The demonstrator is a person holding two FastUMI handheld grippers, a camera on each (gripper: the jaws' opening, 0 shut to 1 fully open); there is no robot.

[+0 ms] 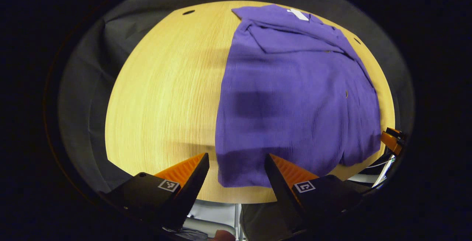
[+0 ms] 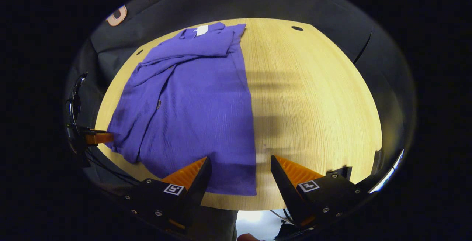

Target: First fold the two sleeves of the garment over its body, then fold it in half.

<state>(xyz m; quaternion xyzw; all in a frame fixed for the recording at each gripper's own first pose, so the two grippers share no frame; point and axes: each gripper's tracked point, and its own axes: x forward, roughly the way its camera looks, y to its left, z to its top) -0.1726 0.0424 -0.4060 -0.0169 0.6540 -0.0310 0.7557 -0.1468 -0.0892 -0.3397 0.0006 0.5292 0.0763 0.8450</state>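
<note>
Both sleeves lie folded over the garment [image 1: 295,100]; its hem sits just ahead of the left tool [image 1: 236,167] and right tool [image 2: 239,171], both spread.

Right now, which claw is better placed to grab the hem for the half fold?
Left, narrowly. The left claw is open with the purple garment's hem corner filling nearly its whole gap. The right claw is open too, but bare table takes part of its gap.
</note>
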